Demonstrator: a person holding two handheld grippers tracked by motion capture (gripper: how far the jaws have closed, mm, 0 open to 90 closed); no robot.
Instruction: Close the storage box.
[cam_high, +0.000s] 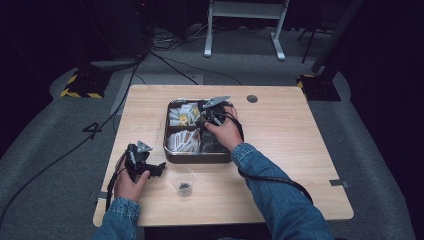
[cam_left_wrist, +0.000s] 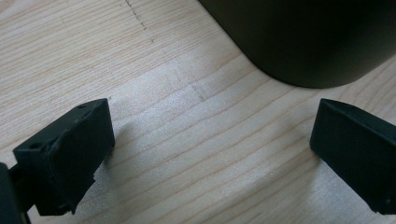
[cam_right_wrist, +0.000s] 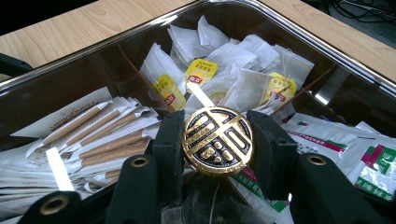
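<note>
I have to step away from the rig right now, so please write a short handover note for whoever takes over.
Right gripper: shut on a round gold-and-black disc, held over the compartment tray.
Left gripper: open, nothing between the jaws, resting low over the bare table beside the tray's dark outer wall.
Tray holds tea bags, paper-wrapped sticks and green-and-white sachets.
A clear plastic cup stands in front of the tray with a little dark stuff at its bottom.
Done: disc gripped.
Left: probably carry the disc to the cup, though its destination is a guess.
</note>
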